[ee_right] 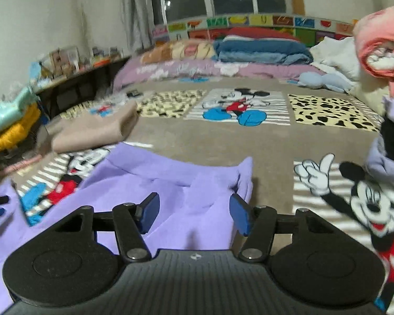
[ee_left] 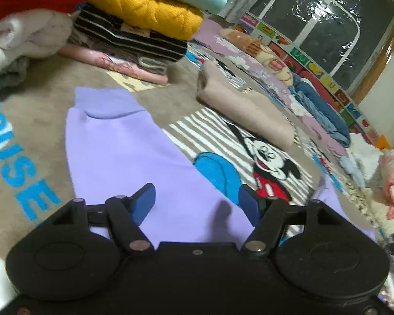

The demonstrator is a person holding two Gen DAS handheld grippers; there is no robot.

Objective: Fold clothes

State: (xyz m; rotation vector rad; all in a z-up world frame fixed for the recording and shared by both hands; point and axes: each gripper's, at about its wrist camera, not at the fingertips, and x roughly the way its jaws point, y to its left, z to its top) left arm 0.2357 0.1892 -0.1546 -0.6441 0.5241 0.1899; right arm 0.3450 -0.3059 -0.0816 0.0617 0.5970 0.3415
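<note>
From the left wrist, the left gripper (ee_left: 197, 202) hangs with its blue pads wide apart and nothing between them, low over the lilac garment (ee_left: 123, 152). The cloth lies flat on the Mickey Mouse blanket (ee_left: 265, 157), running straight ahead of the fingers and a little leftward, ending in a ribbed cuff (ee_left: 105, 102) at the far end. Beyond it sit a rolled beige garment (ee_left: 244, 107) and a stack of folded clothes (ee_left: 134, 31).

From the right wrist, the right gripper (ee_right: 194, 212) is likewise spread and empty. The lilac garment (ee_right: 170, 181) lies directly under and ahead, its rumpled edge just past the right pad. Both grippers seem equally close; I'd judge each is placed to pinch its own end.
</note>
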